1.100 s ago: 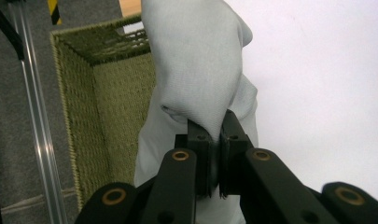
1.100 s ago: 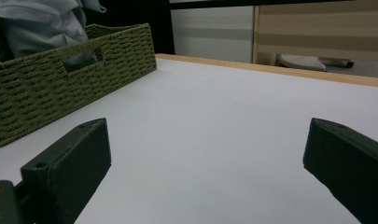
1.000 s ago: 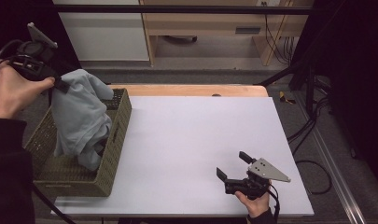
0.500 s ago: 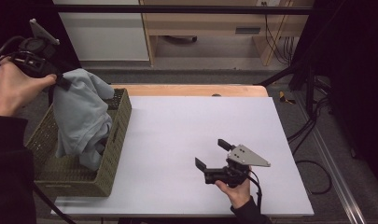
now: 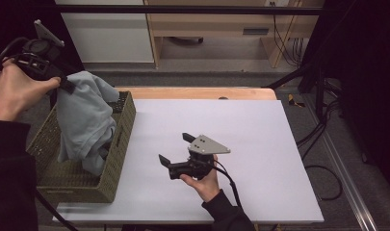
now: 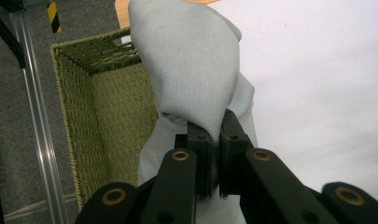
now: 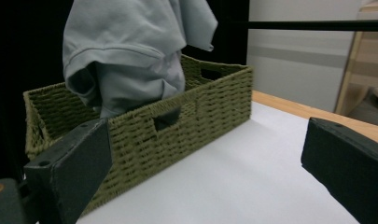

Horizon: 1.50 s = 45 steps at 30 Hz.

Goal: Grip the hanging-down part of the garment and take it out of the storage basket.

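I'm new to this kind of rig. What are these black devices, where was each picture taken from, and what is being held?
A person holds a hand-held two-jaw gripper in each hand. The high view looks down on a white table. The other two pictures come from cameras riding on the grippers, looking along their black jaws. The left gripper is shut on a grey garment, holding it up over a woven green basket at the table's left side. The right gripper is open, holds nothing, and points toward the basket.

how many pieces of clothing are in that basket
1: a light grey-blue cotton garment, lifted partly out of the olive woven basket at the table's left. More could lie hidden beneath it.
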Motion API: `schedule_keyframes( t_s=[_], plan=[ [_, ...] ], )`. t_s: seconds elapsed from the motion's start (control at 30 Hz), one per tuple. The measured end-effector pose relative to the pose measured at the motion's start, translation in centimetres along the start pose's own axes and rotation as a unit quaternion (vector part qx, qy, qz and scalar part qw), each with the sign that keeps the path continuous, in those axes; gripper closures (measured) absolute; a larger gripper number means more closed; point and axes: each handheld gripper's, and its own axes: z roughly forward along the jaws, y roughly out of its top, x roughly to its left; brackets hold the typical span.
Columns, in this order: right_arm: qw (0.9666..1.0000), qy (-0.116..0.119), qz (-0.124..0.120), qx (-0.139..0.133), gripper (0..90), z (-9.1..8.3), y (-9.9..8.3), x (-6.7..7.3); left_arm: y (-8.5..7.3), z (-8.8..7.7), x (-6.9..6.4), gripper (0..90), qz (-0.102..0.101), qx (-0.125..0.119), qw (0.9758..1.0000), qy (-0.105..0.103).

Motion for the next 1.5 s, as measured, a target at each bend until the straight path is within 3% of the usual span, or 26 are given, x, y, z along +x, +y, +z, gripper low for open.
schedule_keyframes(
  t_s=[0.4, 0.8, 0.87, 1.0, 1.03, 1.17, 1.37, 1.5],
  plan=[
    [0.9995, 0.029, 0.005, 0.014, 4.2, 6.4, 0.8, 2.4, 0.0, 0.1, 0.0, 85.2, 0.001, 0.004, 1.0, -0.001],
    [0.9983, 0.055, 0.001, 0.017, 6.4, 11.6, 1.4, 4.5, -0.1, -0.4, 0.1, 85.2, 0.003, 0.001, 1.0, -0.001],
    [0.9983, 0.056, 0.001, 0.019, 6.4, 11.8, 1.4, 4.6, -0.1, -0.5, 0.1, 85.2, 0.004, 0.001, 1.0, -0.001],
    [0.9978, 0.058, 0.0, 0.031, 7.2, 13.7, 1.2, 5.4, -0.2, -0.7, 0.2, 85.2, 0.003, -0.001, 1.0, -0.002],
    [0.9977, 0.06, -0.01, 0.032, 7.6, 14.6, 1.0, 5.7, -0.3, -0.7, 0.2, 85.2, 0.002, -0.002, 1.0, -0.001],
    [0.9968, 0.063, -0.005, 0.048, 7.8, 16.4, 0.9, 6.5, -0.3, -0.7, 0.3, 85.2, 0.003, -0.002, 1.0, -0.002],
    [0.9963, 0.066, -0.003, 0.055, 9.2, 18.0, 0.5, 7.2, -0.3, -0.6, 0.2, 85.2, 0.007, 0.001, 1.0, -0.003],
    [0.9961, 0.065, -0.018, 0.057, 9.8, 19.1, 0.6, 8.0, -0.3, -0.6, 0.1, 85.2, 0.006, -0.003, 1.0, -0.005]
  ],
)
